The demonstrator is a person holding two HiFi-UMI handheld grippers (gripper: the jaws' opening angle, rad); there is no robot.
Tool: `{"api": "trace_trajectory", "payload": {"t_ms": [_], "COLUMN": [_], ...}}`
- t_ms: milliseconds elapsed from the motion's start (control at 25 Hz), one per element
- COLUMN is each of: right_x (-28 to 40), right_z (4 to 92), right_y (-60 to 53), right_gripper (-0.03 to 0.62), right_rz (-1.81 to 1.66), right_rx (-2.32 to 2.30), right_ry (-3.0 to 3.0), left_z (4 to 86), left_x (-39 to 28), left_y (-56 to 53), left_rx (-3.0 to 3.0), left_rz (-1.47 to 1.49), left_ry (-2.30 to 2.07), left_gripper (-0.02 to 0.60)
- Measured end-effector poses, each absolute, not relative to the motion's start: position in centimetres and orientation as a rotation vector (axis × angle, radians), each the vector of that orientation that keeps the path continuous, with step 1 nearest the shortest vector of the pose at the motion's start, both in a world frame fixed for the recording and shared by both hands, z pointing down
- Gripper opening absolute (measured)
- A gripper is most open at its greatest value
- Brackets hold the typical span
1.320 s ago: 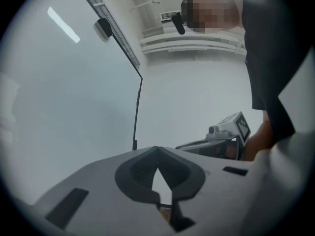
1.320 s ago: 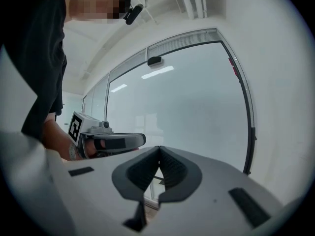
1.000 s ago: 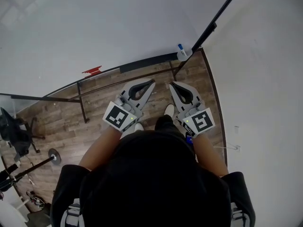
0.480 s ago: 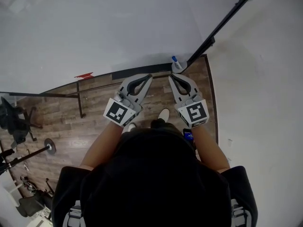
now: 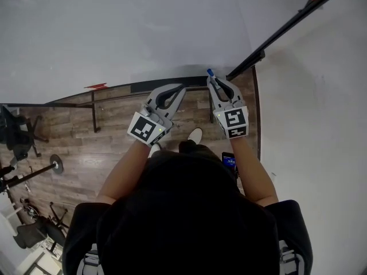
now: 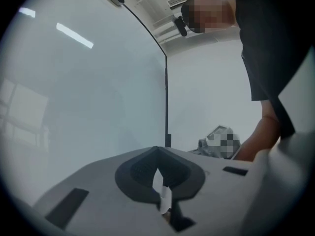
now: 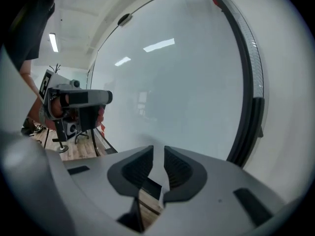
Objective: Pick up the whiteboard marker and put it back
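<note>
Nearest to me, a phone (image 5: 229, 161) with a lit blue screen sticks out at my right hip, and one pale shoe (image 5: 195, 135) stands on the wood floor (image 5: 74, 136) below. Both my arms reach forward. My left gripper (image 5: 182, 88) is pressed together, its tips meeting, and its own view shows nothing pinched in it, only the white board beyond. My right gripper (image 5: 214, 80) sits a little farther out, its jaws a narrow slit apart and parallel. Through that slit I see only white board and a bit of dark ledge, with no object clearly between the pads. The marker (image 5: 210, 72) shows as a blue cap poking out just past my right tips, at the board's bottom right corner. Whatever it stands in is hidden behind the gripper, and I cannot tell whether the jaws touch it. A dark ledge (image 5: 166, 85) runs left from there along the bottom of the whiteboard (image 5: 143, 27). A small red thing (image 5: 96, 86) sits farther left on that edge, too small to make out. The black frame bar (image 5: 287, 30) climbs away on the right.
</note>
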State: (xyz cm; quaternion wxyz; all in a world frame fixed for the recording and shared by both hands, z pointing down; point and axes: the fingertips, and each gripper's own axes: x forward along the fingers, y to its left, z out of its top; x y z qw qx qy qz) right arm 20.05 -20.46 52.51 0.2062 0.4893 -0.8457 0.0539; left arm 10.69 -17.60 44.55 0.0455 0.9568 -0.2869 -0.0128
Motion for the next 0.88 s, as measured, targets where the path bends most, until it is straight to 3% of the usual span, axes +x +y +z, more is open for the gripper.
{"api": "trace_trajectory", "payload": {"t_ms": [880], "right_x": [21.1], "right_z": [62.8], "right_y": [-25.4], "right_gripper": [0.115], "right_rz": [0.266], "right_rx": [1.141], "right_ry": [-2.221], "left_z": [48.6], "left_x": [11.0], "left_y": [-18.3], "left_rx": [2.826], "left_rz": [0.008], "left_ry": [-1.059], "left_gripper": [0.003]}}
